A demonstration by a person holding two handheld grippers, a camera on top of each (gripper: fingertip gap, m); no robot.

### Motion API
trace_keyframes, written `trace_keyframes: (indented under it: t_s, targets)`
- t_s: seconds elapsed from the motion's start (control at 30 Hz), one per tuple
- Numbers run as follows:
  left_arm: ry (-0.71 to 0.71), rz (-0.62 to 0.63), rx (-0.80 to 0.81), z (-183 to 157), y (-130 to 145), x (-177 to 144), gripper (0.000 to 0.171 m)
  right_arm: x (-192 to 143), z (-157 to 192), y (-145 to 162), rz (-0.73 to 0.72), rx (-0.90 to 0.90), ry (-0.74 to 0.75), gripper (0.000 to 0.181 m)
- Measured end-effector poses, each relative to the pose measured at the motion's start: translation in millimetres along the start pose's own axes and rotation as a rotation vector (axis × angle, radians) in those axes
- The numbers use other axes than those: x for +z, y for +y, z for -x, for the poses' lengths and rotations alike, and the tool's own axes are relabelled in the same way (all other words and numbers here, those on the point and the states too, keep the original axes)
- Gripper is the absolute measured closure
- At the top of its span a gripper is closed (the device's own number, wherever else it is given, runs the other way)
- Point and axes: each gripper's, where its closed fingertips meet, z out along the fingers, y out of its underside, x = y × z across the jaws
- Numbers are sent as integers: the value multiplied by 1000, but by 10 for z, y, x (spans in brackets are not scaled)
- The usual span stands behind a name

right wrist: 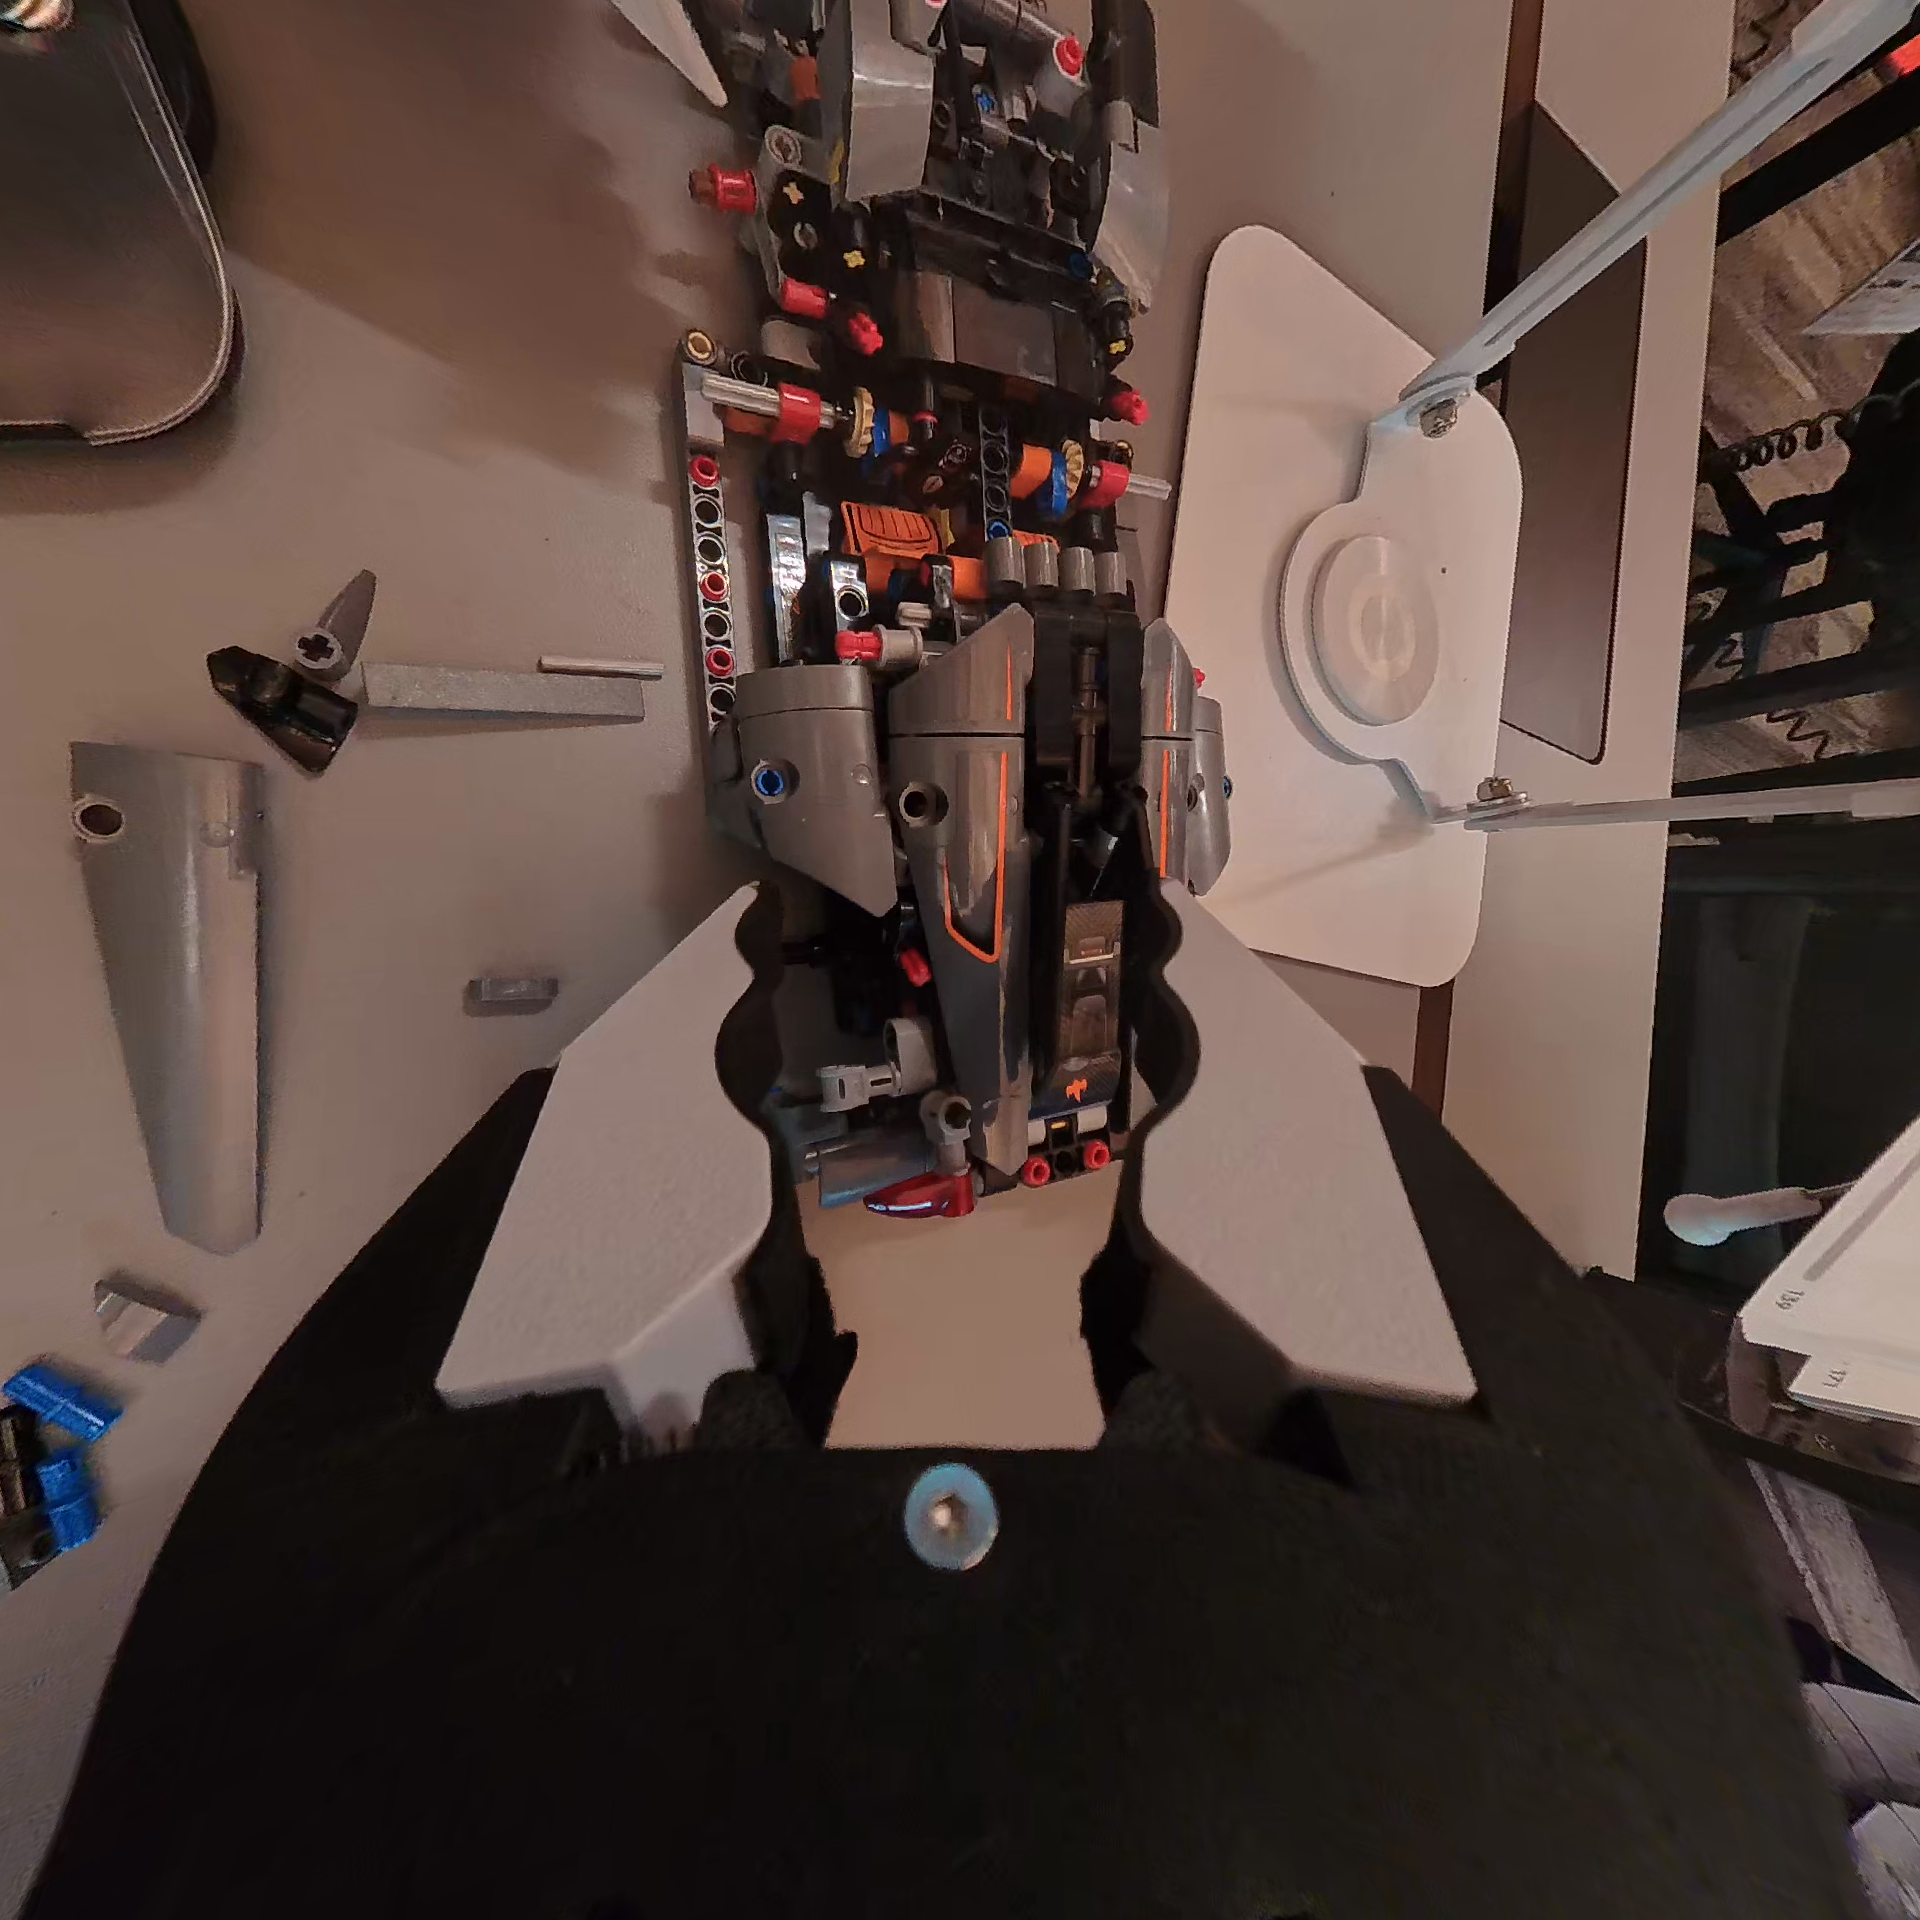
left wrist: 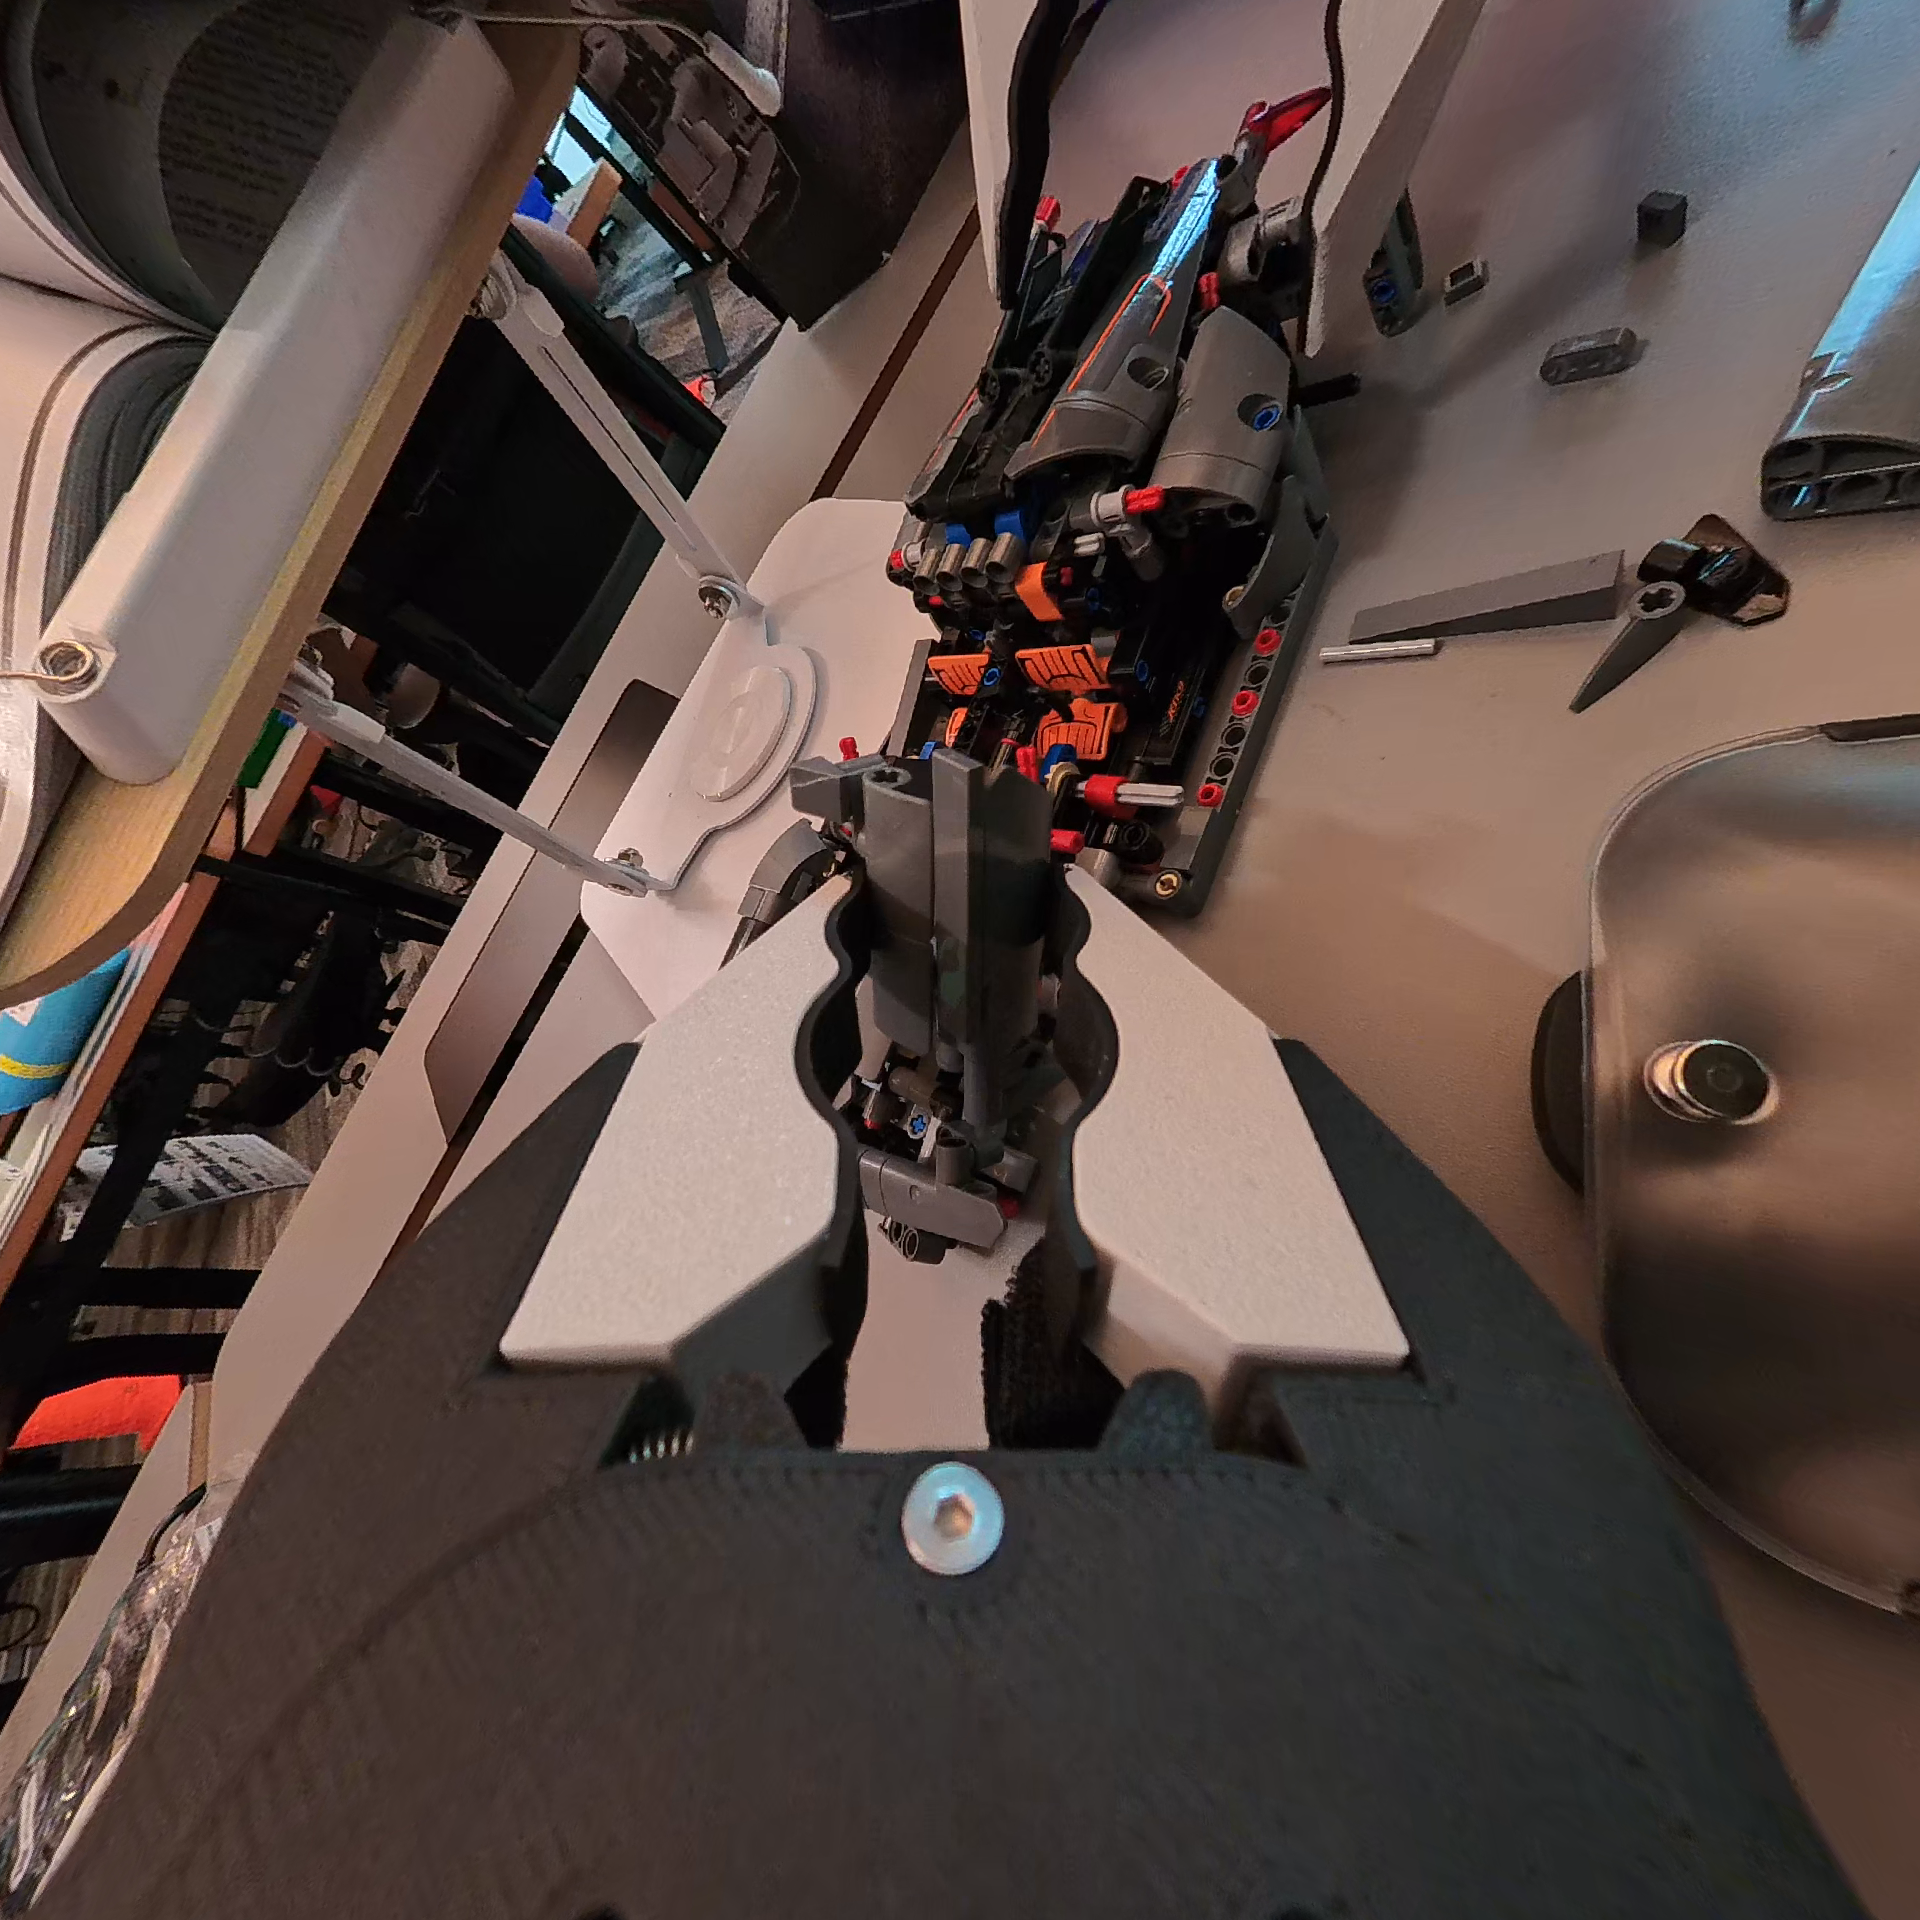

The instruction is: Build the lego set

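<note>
Gripping opposite ends of one item: the lego model (right wrist: 935,644), long, dark grey and black with orange accents, lying on the counter (right wrist: 499,447).

Nearest, right view: right tongs (right wrist: 951,997) closed to a narrow gap around the tail end with the red tip; fingers (right wrist: 644,1174) look to be touching both flanks.

Nearest, left view: left tongs (left wrist: 956,977) likewise clamped on the grey nose section.

Beyond: open chassis with red and blue pins.

Loose stock beside the model: grey curved panel (right wrist: 177,987), flat grey wedge (right wrist: 499,691), blue connectors (right wrist: 57,1455).

Handling note, a judgement: hold both ends level and squeeze lightly; pinned panels may pop off if twisted.
</note>
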Motion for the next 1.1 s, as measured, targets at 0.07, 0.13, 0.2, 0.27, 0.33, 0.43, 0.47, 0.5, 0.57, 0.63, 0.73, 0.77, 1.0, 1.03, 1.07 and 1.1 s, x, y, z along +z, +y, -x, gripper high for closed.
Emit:
trace_keyframes:
  t_s: [0.07,0.13,0.2,0.27,0.33,0.43,0.47,0.5,0.57,0.63,0.73,0.77,1.0,1.03,1.07,1.1]
  targets:
    - [0,1,2,-3,1,2,140,1,0,-3,-1,0,1,116]
    - [-1,2,3,-3,1,4,140,2,2,-3,1,-3,3,118]
    - [-7,4,3,13,3,0,140,2,-1,-2,2,-3,6,119]
    - [-16,5,-4,43,8,-7,141,1,-7,3,4,-1,9,121]
    - [-23,5,-11,67,16,-14,141,-2,-23,12,8,4,16,123]
    - [-28,5,-14,83,19,-19,141,-5,-30,10,3,15,15,124]
    - [-30,5,-15,88,18,-20,141,-4,-29,7,2,17,15,124]
    - [-32,4,-15,92,19,-21,141,-2,-28,9,4,16,16,124]
    - [-34,4,-18,103,26,-24,141,7,-25,18,9,14,17,124]
    - [-35,1,-24,114,28,-27,141,19,-21,28,13,14,16,124]
    - [-40,-2,-28,131,29,-35,141,22,-11,21,9,17,11,124]
    - [-43,-3,-30,137,27,-39,141,20,-12,16,7,19,11,124]
    - [-69,-48,-36,174,-59,-93,141,19,-12,2,8,14,15,124]
    - [-67,-67,-40,172,-91,-109,141,19,-10,2,8,12,15,124]
    - [-60,-91,-51,167,-127,-125,141,20,-9,2,8,12,15,124]
    - [-45,-123,-76,159,-168,-145,141,22,-10,3,8,14,14,124]
